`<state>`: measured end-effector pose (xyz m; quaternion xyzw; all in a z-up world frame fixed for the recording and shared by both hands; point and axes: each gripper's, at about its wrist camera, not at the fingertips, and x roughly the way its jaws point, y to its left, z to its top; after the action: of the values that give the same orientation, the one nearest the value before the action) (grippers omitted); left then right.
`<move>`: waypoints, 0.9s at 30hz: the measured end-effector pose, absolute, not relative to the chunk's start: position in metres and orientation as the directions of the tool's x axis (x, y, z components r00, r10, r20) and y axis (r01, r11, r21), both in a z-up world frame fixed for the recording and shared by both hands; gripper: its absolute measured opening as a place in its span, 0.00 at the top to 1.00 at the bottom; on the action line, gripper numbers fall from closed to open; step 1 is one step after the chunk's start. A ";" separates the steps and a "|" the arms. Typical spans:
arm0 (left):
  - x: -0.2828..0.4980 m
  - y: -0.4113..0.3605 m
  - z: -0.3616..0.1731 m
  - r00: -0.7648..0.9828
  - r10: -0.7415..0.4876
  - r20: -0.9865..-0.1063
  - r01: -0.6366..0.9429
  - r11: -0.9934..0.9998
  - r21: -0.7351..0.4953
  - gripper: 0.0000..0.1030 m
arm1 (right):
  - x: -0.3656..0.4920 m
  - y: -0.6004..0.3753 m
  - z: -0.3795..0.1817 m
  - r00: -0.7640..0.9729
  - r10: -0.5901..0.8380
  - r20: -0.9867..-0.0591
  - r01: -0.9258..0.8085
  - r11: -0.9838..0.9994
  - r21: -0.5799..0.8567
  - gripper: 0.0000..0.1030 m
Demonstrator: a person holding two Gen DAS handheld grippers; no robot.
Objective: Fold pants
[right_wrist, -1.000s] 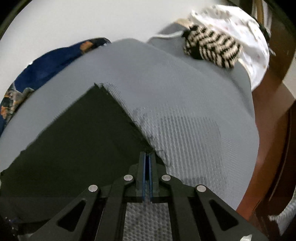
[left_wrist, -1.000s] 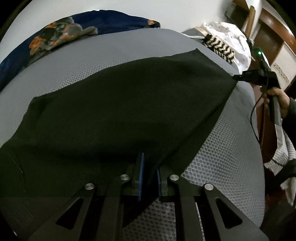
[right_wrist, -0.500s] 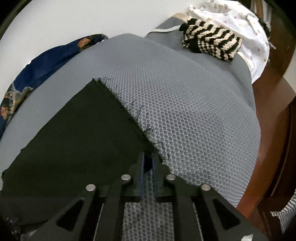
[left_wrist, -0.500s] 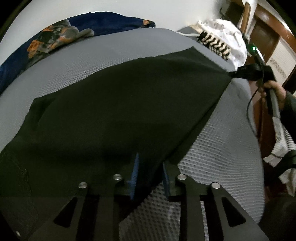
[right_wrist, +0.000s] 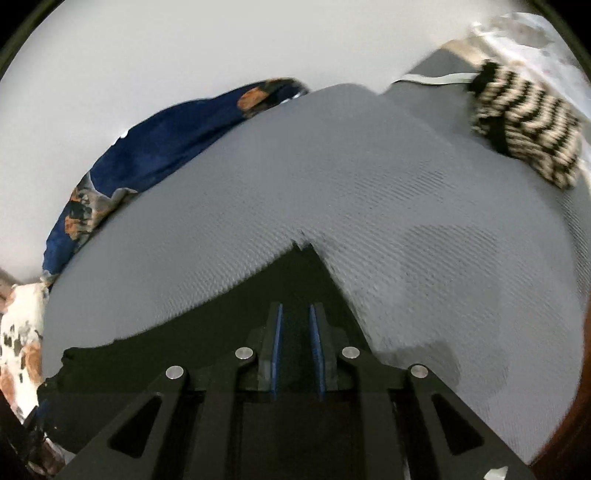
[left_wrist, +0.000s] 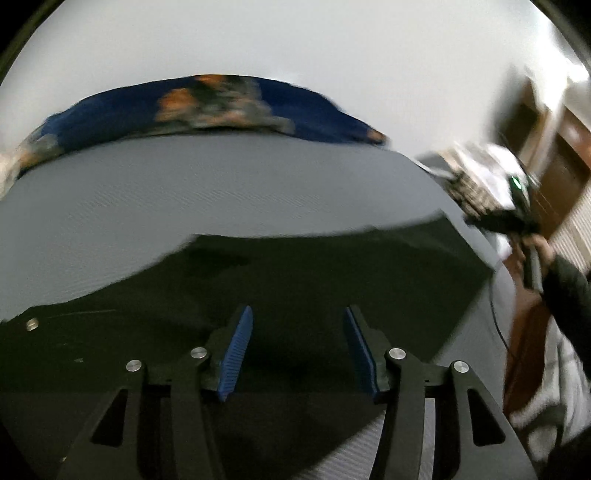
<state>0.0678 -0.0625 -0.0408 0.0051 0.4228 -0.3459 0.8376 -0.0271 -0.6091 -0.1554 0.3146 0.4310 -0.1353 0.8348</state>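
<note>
Pants (left_wrist: 295, 280) lie flat beneath the opening left gripper (left_wrist: 298, 350) and barely parted right gripper (right_wrist: 295, 347), unheld.

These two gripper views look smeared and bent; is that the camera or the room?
Left wrist view: motion blur smears the blue floral cloth and the far hand-held gripper; black pants lose detail in dim light. Right wrist view: milder blur on the striped knit; the fisheye bows the grey mattress.

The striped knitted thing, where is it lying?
In the right wrist view the striped knit lies at the upper right, on the far corner of the grey mattress, beside a white spotted cloth.
</note>
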 end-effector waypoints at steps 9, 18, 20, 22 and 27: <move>0.116 -0.017 -0.060 0.435 -0.467 -0.770 0.340 0.877 -0.339 0.49 | 0.023 -0.629 -0.183 0.539 0.094 -0.837 0.480 0.783 0.396 0.85; 0.125 -0.010 -0.067 0.430 -0.440 -0.789 0.283 0.895 -0.345 0.49 | 0.033 -0.631 -0.193 0.518 0.132 -0.845 0.460 0.790 0.405 0.83; 0.125 -0.011 -0.068 0.430 -0.432 -0.792 0.285 0.898 -0.335 0.49 | 0.030 -0.630 -0.192 0.521 0.136 -0.843 0.452 0.794 0.407 0.83; 0.122 -0.010 -0.068 0.432 -0.430 -0.792 0.285 0.899 -0.333 0.49 | 0.026 -0.629 -0.190 0.521 0.134 -0.843 0.446 0.800 0.403 0.84; 0.123 -0.011 -0.069 0.430 -0.430 -0.794 0.288 0.899 -0.331 0.49 | 0.016 -0.629 -0.184 0.544 0.117 -0.831 0.437 0.806 0.399 0.93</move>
<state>0.1227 -0.0106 -0.0691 -0.0725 0.4897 -0.2131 0.8423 0.0164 -0.6287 -0.1843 0.2960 0.4675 -0.0968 0.8273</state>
